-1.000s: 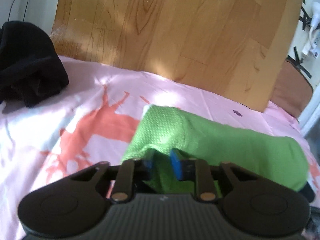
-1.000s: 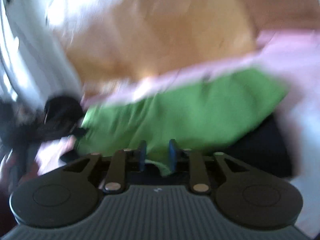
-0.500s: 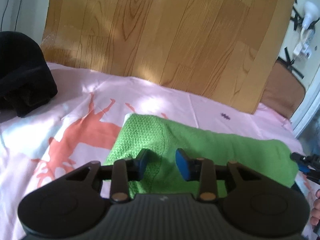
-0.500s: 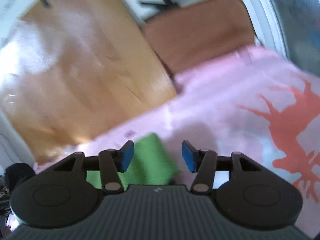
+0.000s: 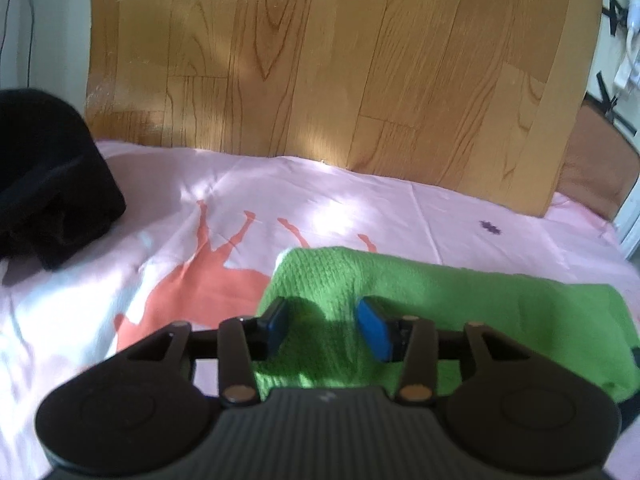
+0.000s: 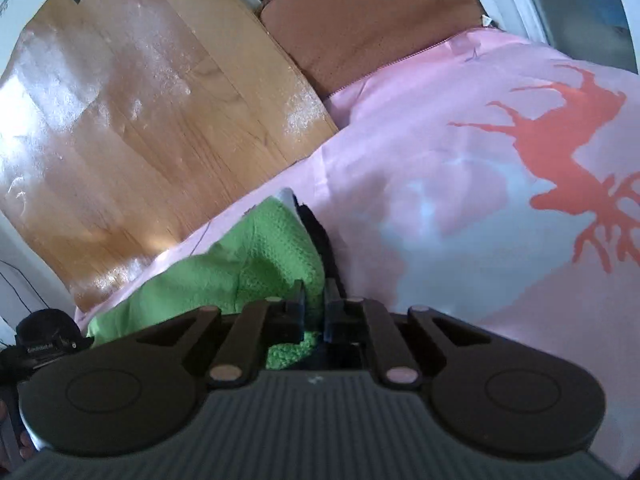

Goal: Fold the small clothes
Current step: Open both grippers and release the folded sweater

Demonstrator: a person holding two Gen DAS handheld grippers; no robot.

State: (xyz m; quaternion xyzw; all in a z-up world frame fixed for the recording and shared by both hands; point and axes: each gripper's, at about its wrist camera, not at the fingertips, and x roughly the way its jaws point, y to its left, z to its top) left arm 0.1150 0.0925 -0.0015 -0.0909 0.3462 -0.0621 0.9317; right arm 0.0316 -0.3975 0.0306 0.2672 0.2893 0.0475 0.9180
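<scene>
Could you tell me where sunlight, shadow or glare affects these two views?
Left wrist view: sun patches on the pink sheet; the left gripper shadows the green garment. Right wrist view: white glare washes the wooden board; edges bend from the fisheye.

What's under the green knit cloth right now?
The green knit cloth lies on the pink sheet. In the right wrist view a dark layer shows along its edge; how far that runs underneath is covered.
</scene>
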